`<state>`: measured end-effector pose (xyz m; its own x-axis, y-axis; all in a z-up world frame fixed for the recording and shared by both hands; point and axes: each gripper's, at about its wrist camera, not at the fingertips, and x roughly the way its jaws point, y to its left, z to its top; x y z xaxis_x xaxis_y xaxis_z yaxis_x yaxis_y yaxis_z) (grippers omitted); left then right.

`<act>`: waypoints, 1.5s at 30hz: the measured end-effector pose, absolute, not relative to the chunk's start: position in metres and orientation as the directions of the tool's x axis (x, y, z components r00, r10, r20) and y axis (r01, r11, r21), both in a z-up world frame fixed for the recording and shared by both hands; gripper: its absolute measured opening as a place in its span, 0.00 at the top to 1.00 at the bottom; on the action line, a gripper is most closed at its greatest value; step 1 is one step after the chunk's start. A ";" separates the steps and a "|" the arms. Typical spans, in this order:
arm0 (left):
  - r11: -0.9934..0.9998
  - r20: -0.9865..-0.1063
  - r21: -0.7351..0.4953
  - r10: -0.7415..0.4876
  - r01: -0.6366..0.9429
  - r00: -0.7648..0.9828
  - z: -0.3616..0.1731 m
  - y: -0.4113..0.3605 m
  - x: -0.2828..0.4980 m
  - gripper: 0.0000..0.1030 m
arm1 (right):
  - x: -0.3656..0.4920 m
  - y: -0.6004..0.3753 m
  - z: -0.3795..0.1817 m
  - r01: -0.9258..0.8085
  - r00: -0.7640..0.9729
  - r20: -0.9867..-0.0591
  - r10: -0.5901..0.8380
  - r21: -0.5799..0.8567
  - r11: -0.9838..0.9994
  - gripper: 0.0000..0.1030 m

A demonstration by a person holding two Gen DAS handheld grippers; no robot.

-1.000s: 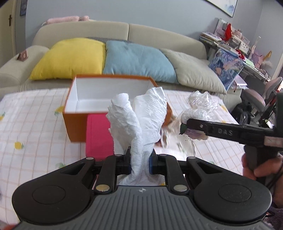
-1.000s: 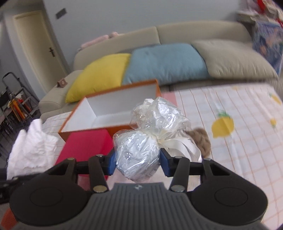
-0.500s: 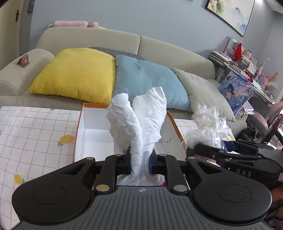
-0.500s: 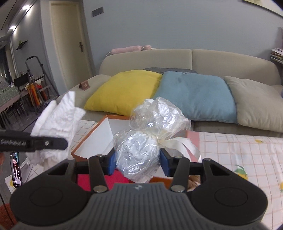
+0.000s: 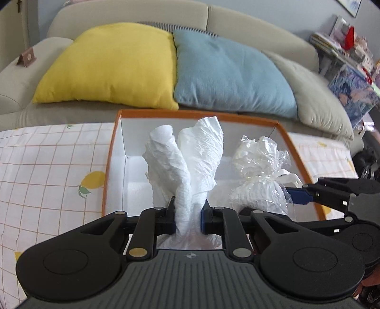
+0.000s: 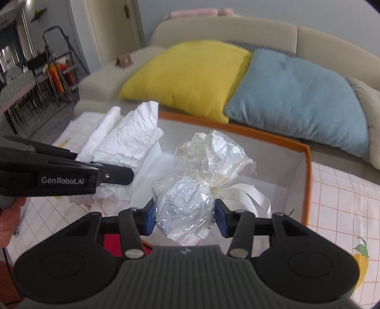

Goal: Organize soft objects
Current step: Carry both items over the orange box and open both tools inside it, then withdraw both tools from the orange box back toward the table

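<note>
My left gripper [image 5: 188, 217] is shut on a crumpled white paper towel [image 5: 190, 166] and holds it over the open orange box [image 5: 111, 152] with a white inside. My right gripper [image 6: 185, 216] is shut on a clear plastic bundle tied with a white ribbon [image 6: 190, 197], also held over the box [image 6: 307, 180]. The bundle [image 5: 258, 180] and the right gripper [image 5: 332, 192] show at the right of the left wrist view. The towel [image 6: 128, 142] and the left gripper [image 6: 71, 176] show at the left of the right wrist view.
The box stands on a checked cloth with lemon prints [image 5: 52, 166]. A red flat object [image 6: 114, 242] lies by the box's near side. Behind is a beige sofa [image 5: 133, 14] with yellow [image 5: 111, 64], blue [image 5: 225, 73] and grey [image 5: 318, 97] cushions.
Both grippers have moved forward and now tilt down over the open box, each still holding its object. The box interior now lies right under the towel and the bundle.
</note>
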<state>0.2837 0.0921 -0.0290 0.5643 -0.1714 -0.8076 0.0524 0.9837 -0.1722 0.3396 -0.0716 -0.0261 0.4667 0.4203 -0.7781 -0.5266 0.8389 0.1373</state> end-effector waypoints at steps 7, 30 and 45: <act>0.992 -0.879 -0.117 -0.130 0.057 0.459 -0.052 0.089 0.303 0.77 | 0.357 -0.065 -0.055 -0.515 0.323 -0.834 0.446 0.240 0.823 0.51; 0.995 -0.820 -0.090 -0.094 0.034 0.565 -0.027 0.088 0.285 0.18 | 0.355 -0.070 -0.044 -0.444 0.322 -0.865 0.385 0.222 0.868 0.31; 0.994 -0.587 0.029 -0.067 0.104 0.806 0.048 0.050 0.191 0.17 | 0.253 -0.130 0.025 -0.374 0.618 -0.719 0.318 0.087 0.923 0.25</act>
